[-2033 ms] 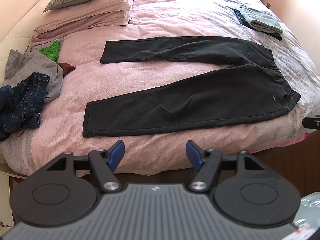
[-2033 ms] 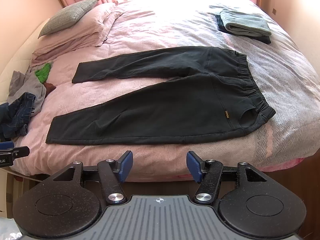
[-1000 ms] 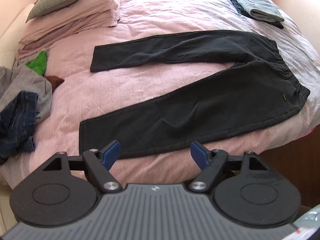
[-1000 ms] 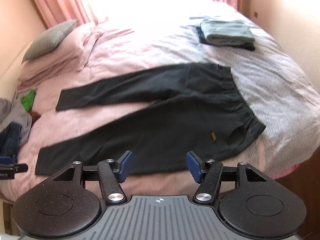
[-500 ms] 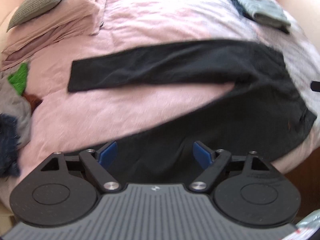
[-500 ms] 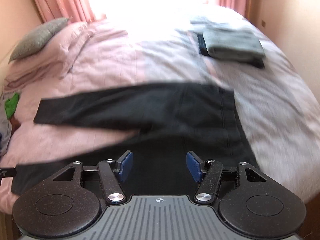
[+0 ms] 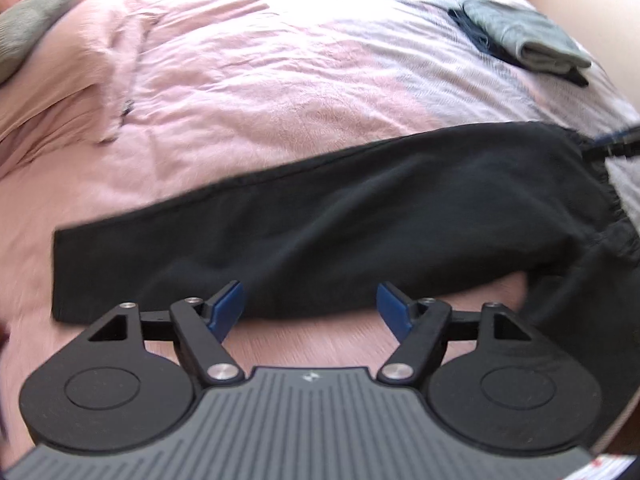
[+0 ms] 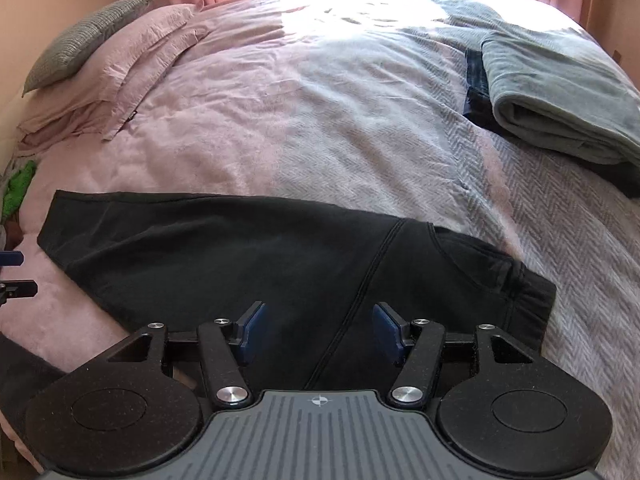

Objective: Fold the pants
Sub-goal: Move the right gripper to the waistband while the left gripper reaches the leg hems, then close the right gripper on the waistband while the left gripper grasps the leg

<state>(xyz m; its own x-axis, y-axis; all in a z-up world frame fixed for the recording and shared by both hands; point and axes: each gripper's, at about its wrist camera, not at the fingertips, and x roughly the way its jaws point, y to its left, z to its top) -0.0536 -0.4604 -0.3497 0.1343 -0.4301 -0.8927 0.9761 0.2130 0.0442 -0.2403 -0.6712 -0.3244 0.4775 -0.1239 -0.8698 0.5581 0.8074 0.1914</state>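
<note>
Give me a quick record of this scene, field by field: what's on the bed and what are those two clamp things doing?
garment: black pants, spread flat, unfolded
surface: pink bed cover
also on bed: folded grey cloth, grey pillow
left hand-held gripper: open, jaws just closing somewhat, nothing between them, over the far leg
right hand-held gripper: open, over the seat seam
fold: not yet begun

We can read no words or numbers anywhere in either view. On the pink pillowcase (image 8: 132,76), at the upper left of the right wrist view, we see a small dark tag (image 8: 130,113) on its lower hem, too small to make out. In the left wrist view the same tag (image 7: 126,109) is only a dark blur.
</note>
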